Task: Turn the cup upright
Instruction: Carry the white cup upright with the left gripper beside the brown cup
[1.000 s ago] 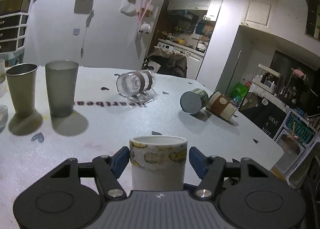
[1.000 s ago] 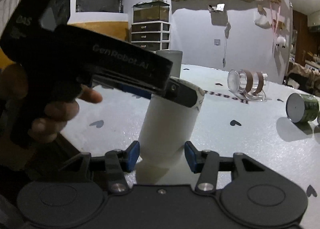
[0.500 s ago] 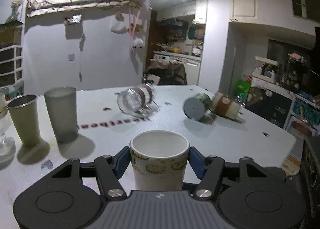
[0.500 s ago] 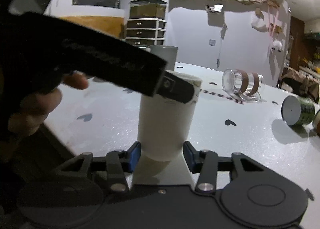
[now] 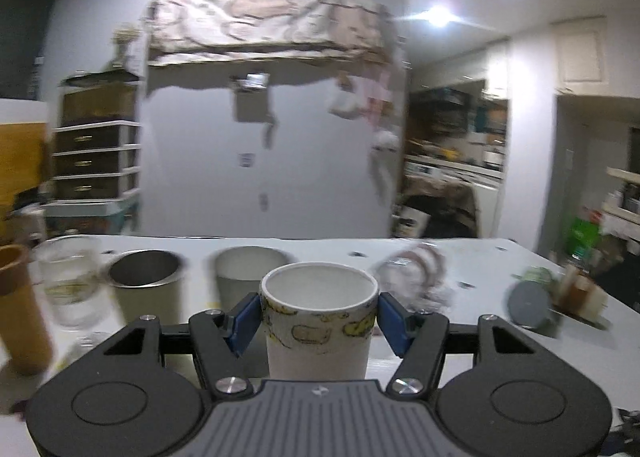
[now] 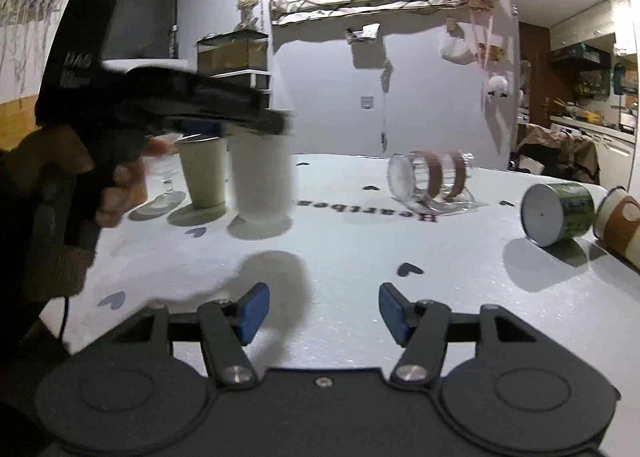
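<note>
My left gripper (image 5: 319,315) is shut on a white paper cup with yellow prints (image 5: 319,321), held upright with its mouth up. In the right wrist view the same cup (image 6: 262,177) is blurred, up by the row of upright cups, under the left gripper's black body (image 6: 168,97). My right gripper (image 6: 324,313) is open and empty above the white table (image 6: 360,249). A clear glass with brown bands (image 6: 430,181), a green can-like cup (image 6: 558,213) and a brown paper cup (image 6: 618,221) lie on their sides.
A metal tumbler (image 5: 144,289), a grey cup (image 5: 248,277), a stemmed glass (image 5: 70,285) and a brown tube (image 5: 20,309) stand upright at the left. The table's near edge runs along the lower left (image 6: 68,297).
My left gripper has carried the cup away to the far left, toward the upright cups. My right gripper, which stood around the cup's base, is now free of it and open wider.
</note>
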{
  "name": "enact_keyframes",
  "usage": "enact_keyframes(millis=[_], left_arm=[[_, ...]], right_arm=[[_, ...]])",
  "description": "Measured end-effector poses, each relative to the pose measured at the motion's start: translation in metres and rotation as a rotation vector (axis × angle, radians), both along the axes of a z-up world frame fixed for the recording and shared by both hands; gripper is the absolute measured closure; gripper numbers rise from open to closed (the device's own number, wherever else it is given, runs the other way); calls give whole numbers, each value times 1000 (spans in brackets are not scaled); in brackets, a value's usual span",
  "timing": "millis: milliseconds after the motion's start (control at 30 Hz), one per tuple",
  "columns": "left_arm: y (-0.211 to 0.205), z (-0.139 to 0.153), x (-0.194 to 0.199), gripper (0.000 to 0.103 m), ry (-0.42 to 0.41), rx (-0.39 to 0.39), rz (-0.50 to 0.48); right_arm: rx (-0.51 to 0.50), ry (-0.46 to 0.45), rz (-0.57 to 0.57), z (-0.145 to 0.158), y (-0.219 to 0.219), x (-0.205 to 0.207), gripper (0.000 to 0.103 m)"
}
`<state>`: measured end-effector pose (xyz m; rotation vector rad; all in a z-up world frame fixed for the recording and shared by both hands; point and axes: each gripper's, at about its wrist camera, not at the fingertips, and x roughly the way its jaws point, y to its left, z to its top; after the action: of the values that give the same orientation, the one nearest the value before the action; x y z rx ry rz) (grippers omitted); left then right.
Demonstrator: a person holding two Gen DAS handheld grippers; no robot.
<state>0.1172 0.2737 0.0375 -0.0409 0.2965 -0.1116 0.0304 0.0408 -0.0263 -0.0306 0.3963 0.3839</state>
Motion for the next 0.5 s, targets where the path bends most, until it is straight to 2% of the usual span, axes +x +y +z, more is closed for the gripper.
enact_keyframes(millis=[300,500], left_arm=[[100,1,-19,40,-28,59,279],[138,-3,-23,40,-19,102,397]], right_arm=[[36,8,-37,-1,-7,3,41],[25,13,-32,-2,-3,3,41]])
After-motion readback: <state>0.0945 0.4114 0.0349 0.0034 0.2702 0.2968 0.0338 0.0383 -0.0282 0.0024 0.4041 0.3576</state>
